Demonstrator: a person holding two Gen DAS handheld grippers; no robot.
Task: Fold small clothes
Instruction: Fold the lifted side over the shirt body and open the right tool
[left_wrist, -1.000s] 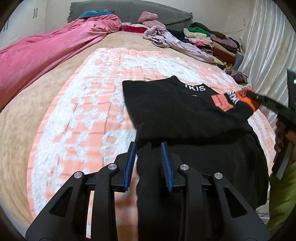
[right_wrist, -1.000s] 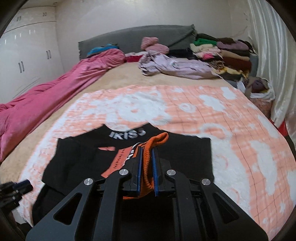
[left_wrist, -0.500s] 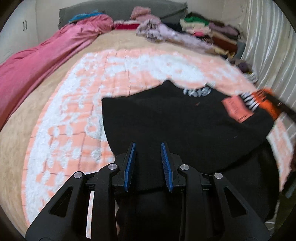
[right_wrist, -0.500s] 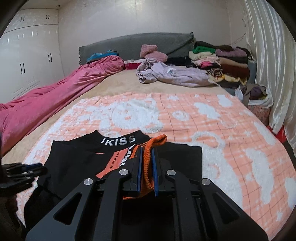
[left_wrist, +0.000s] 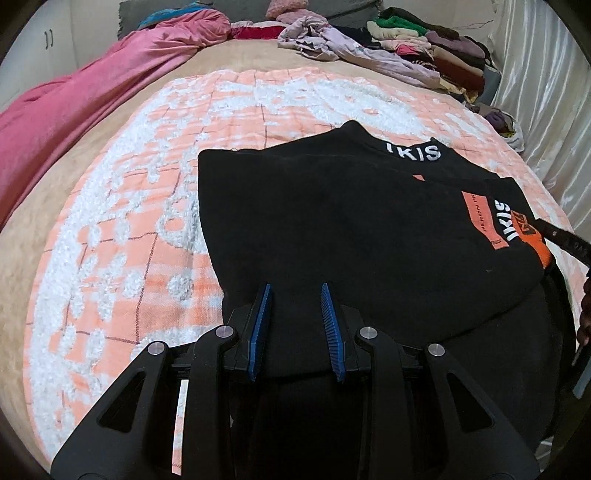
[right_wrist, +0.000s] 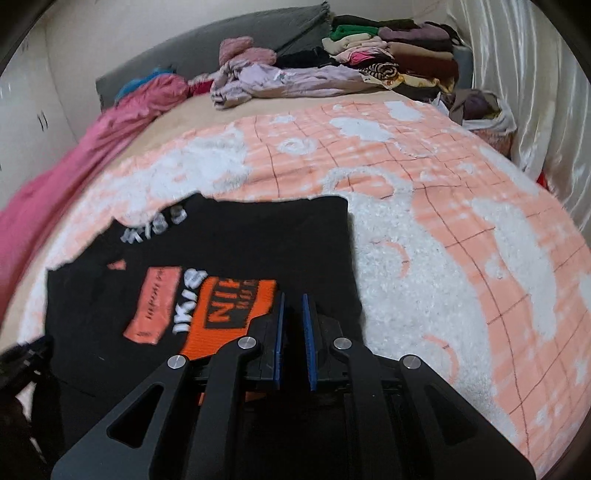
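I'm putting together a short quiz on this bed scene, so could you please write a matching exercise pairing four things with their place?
Things:
1. black top
2. pink blanket
3. stack of folded clothes
4. lilac garment

Places:
A. piled at the far right corner of the bed, by the curtain
B. spread on the orange and white cover, nearest the grippers
C. crumpled at the head of the bed, left of the stack
D. bunched along the left side of the bed

Pairs: 1-B, 2-D, 3-A, 4-C
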